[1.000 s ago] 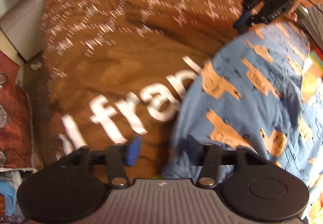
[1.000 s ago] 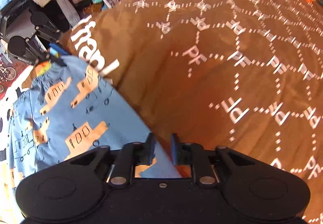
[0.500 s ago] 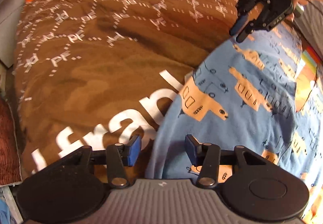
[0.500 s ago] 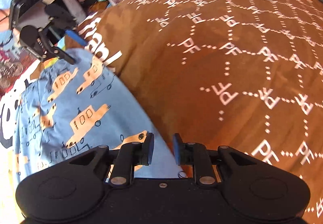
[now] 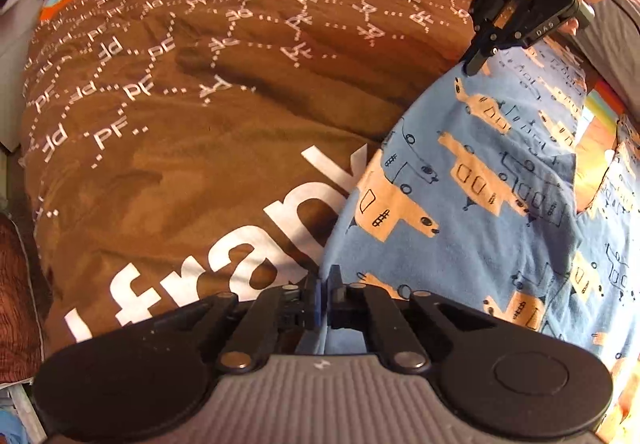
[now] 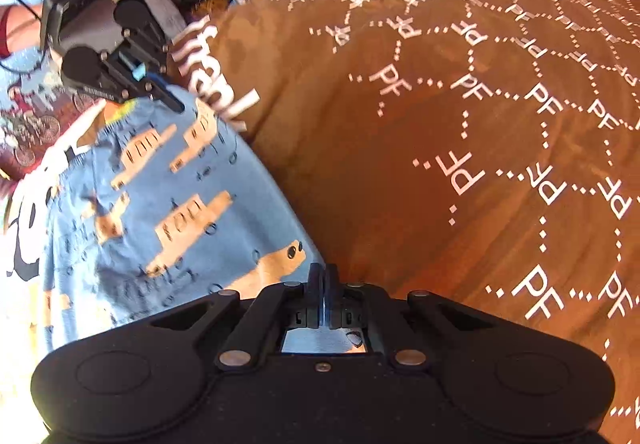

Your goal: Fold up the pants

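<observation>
Lying on a brown blanket (image 5: pixel 208 148): one pair of light blue pants (image 5: pixel 460 228) printed with tan buses, spread beside big white letters reading "frank" and covering the word's end. Repeating all over the blanket: small white "PF" marks joined by dotted lines. Pinching the pants' edge next to those letters: left gripper (image 5: pixel 322 294), jaws pressed together on the cloth. Clamping the same edge farther from the letters: right gripper (image 6: pixel 323 294), jaws likewise closed on the fabric.

The light-blue cotton pants (image 5: pixel 472 204) printed with tan vehicles lie spread on a brown bedspread (image 5: pixel 200 124), their edge pinched at both ends.
</observation>
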Available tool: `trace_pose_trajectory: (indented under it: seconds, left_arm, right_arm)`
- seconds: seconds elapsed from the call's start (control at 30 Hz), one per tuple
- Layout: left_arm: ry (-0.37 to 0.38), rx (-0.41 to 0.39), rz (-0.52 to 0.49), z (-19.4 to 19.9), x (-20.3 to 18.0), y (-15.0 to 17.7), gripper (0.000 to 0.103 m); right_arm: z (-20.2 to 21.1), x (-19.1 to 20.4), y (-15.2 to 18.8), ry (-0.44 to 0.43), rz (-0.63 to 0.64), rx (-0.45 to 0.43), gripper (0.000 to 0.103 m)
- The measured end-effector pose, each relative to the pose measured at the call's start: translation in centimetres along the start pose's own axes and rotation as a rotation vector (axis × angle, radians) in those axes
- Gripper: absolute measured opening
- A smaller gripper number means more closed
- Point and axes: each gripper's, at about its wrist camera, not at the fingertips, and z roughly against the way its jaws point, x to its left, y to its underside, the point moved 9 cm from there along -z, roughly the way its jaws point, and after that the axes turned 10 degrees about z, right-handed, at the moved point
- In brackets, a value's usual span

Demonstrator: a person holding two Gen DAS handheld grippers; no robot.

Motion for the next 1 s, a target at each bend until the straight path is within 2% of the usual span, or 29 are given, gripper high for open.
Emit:
trace_pose_trajectory:
  seconds: [0.17,0.3,0.5,0.7,1.0]
  left_arm:
    - [-0.005,-0.04,0.031,1.1,-0.2,0.0,0.0]
    - [-0.032,-0.068,0.017,2.0,-0.7,-0.2,0.0]
    - [-0.026,-0.115,-0.001,4.9,-2.6,-0.2,0.0]
    - [-0.038,-0.141,-0.013,7.3,-5.0,1.5,0.0]
    - [-0.021,-0.108,0.0,8.1,-8.7,6.0,0.0]
  right_arm:
    - [1.6,0.9,0.5,0.016,-0.015,-0.046,0.0]
    - [2.2,1.8,0.5,0.04,-0.025,-0.071,0.0]
    - [3.8,4.1,0.7,0.042,-0.023,-0.103,0.0]
    - [6.0,7.9,1.7,0.028,-0.019,-0.128,0.0]
    - [7.9,12.8,4.6,0.019,-0.038,-0.129,0.0]
